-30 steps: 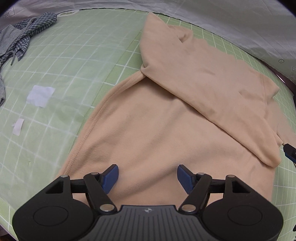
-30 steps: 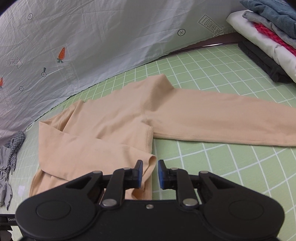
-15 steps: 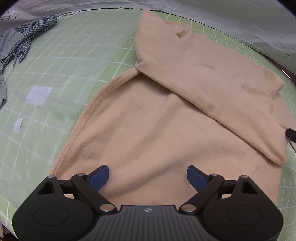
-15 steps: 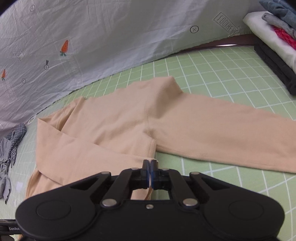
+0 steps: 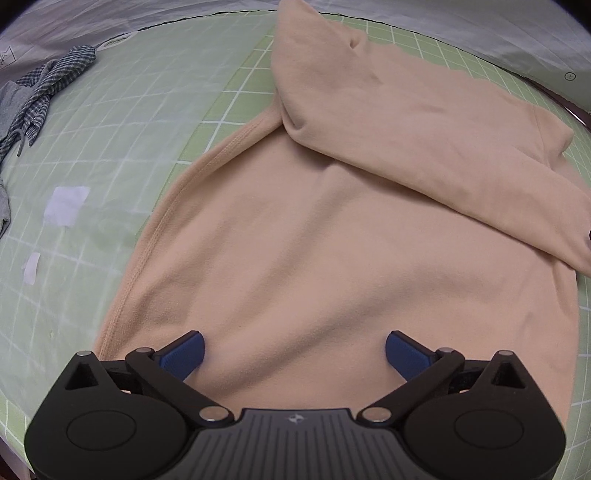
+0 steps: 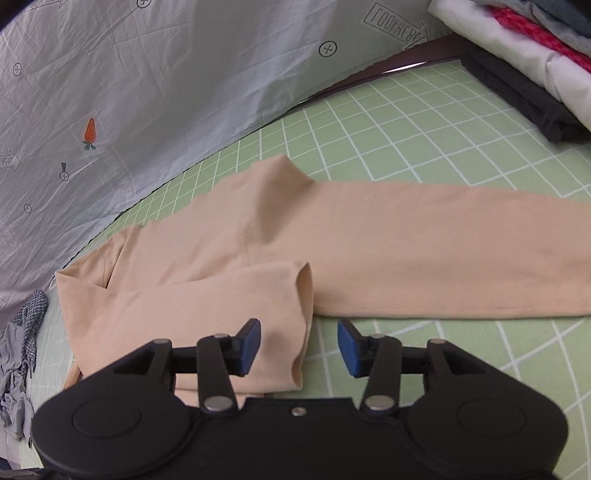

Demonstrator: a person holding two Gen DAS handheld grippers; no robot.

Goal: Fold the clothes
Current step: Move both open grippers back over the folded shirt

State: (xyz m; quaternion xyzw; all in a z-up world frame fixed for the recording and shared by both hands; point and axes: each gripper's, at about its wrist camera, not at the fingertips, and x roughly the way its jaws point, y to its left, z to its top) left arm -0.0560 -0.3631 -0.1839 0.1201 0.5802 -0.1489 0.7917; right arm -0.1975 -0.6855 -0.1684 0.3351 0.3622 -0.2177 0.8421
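Peach shirt (image 5: 314,258), far sleeve (image 6: 461,258) end cut off.

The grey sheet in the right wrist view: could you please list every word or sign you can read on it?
"LOOKHERE" inside an arrow outline, printed mirrored, on the grey sheet, top right.
"HERE", the end of another such arrow, at the left edge.
Circled plus signs and a carrot picture: no words.
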